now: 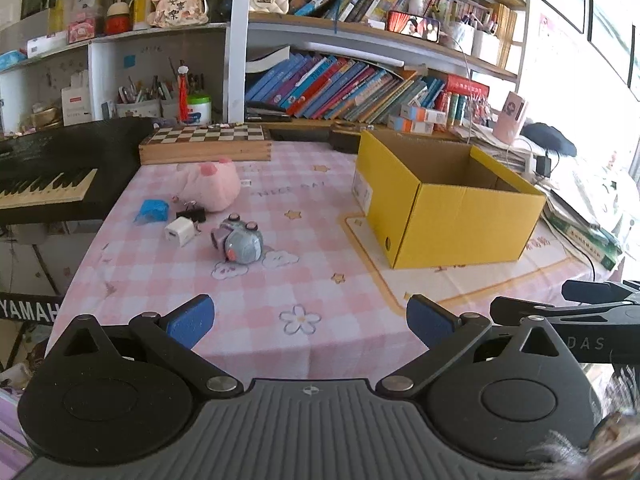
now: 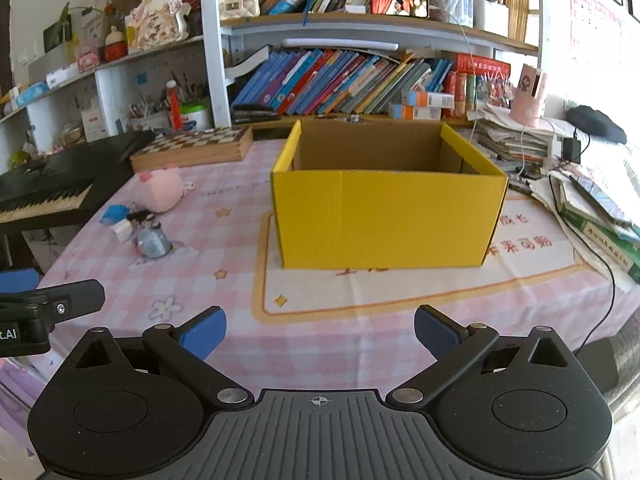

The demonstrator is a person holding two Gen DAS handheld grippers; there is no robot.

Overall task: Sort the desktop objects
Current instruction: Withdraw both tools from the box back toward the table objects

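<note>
A small cluster of loose objects sits near the left edge of a table covered with a pink checked tablecloth (image 1: 280,208). Closest to the viewer is a grey round toy (image 1: 239,241), lying on its side. Just beside it, toward the left edge, is a white charger plug (image 1: 180,231), touching or nearly touching a black binder clip (image 1: 191,214). A blue crumpled item (image 1: 152,210) lies nearest the left edge; what it is cannot be told. Behind them rests a pink plush pig (image 1: 212,184).

Well apart, toward the right side of the table, stands an open yellow cardboard box (image 2: 384,220); what shows of its inside looks empty, so the sorting appears not yet begun.

The left gripper (image 1: 308,320) hovers over the near edge of the table with its blue pads spread wide, holding nothing. The right gripper (image 2: 320,332) faces the box front, pads also spread wide and empty.

Beyond the far edge are a wooden chessboard case (image 1: 206,142), a black keyboard (image 1: 48,176) to the left, and crowded bookshelves (image 1: 352,84).

Risks, as a judgement: the small items crowd together, so closing on the plug could drag the clip along or knock the toy. The round toy may roll away, and the loose cloth may bunch under a low pad.
</note>
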